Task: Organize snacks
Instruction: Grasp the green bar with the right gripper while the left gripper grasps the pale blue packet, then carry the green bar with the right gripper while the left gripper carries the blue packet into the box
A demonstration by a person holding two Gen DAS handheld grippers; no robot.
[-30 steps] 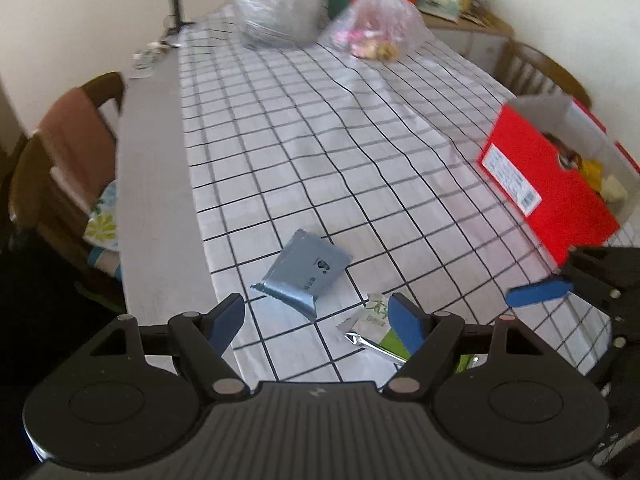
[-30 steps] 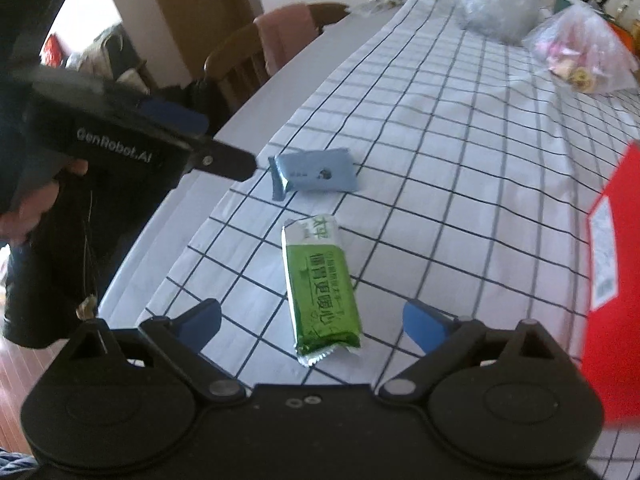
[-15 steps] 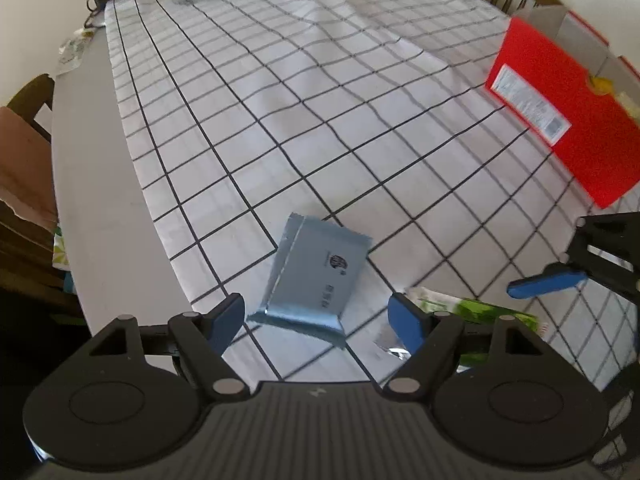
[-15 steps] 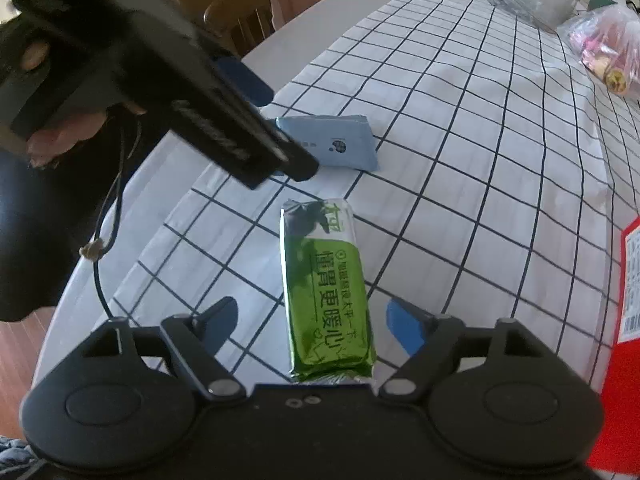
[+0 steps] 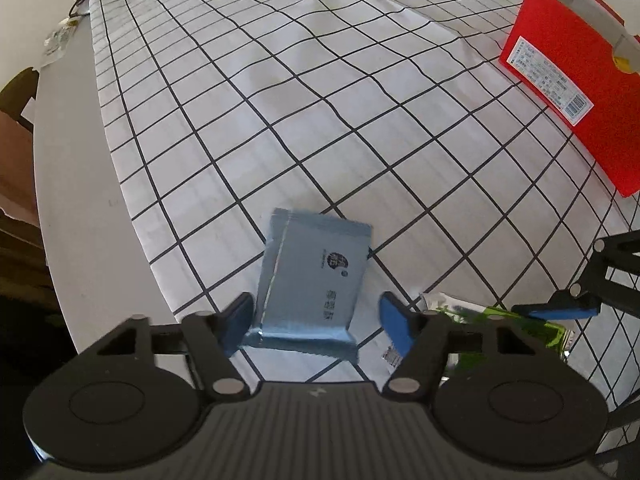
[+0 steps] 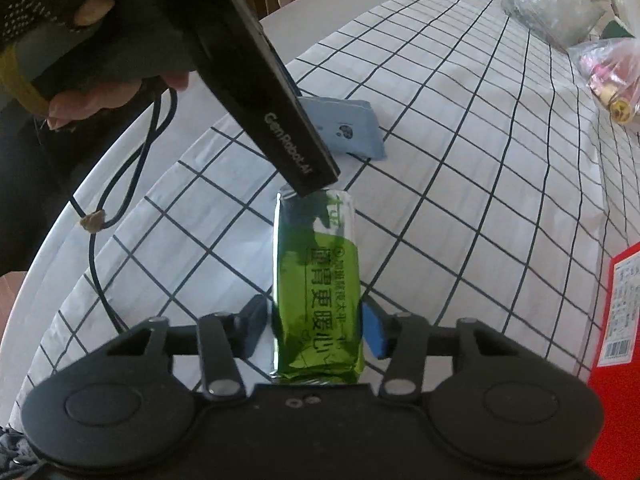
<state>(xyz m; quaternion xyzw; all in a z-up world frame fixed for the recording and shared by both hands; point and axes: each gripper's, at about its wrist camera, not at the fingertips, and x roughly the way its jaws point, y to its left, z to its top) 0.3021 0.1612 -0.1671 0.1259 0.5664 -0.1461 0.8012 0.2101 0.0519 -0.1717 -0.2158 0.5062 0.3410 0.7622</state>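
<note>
Both our grippers have come down over their packets since a second ago. We work on a checked tablecloth (image 5: 320,92) over a pale table; the red box (image 5: 580,92) sits at its far right. Our left gripper (image 5: 316,320) closes around the blue packet (image 5: 316,276), pads not yet pressing. Only the right view shows our right gripper (image 6: 316,328) closing on the green packet (image 6: 316,280) — the right pad touching, the left just beside — and bagged snacks (image 6: 608,76) beyond.

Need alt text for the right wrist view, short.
The right claw is closing around a shiny green foil snack packet lying on the black-grid white tablecloth, pads not clearly pressing yet. The other handheld black claw unit reaches in above, half hiding a flat blue-grey packet.
</note>
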